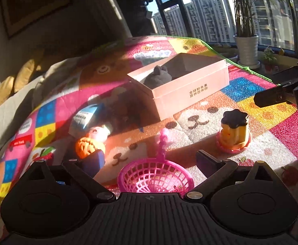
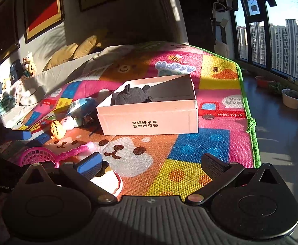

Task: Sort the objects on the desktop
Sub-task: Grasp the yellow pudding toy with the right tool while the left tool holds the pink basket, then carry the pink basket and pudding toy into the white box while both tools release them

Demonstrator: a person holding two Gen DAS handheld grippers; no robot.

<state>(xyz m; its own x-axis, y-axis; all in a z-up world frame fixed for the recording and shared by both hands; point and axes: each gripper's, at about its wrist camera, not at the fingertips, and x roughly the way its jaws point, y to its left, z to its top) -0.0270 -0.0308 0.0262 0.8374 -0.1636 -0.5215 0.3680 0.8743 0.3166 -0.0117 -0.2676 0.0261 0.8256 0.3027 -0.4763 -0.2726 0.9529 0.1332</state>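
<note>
- Lying on a woven, glittery play mat (image 2: 200, 143) printed with bears, a duck and a truck: a pale pink cardboard box (image 2: 149, 112), rectangular and open-topped, with black characters on its front wall
- Resting inside the box at its left end: a dark grey plush toy (image 2: 132, 97) with rounded ears (fuzzy, soft-looking)
- Sitting directly between the spread fingers of the left gripper (image 1: 151, 161), untouched by the pads: a pink plastic lattice scoop (image 1: 156, 176) with a beaded handle pointing toward the box
- Standing right of the scoop, seen whole only from the left wrist: a yellow pudding-shaped toy (image 1: 233, 131) with a dark flower-shaped top on a pink frilled plate
- Clustering left of the box: an orange ridged pumpkin toy (image 1: 88, 147), a pale round-faced doll (image 1: 100, 131) and a blue-and-white packet (image 1: 87, 116)
- Hovering with jaws wide apart and empty over the mat's yellow and blue squares: the right gripper (image 2: 156, 163)
- Showing only from the right wrist: the mat's green edge and the dark floor beyond
</note>
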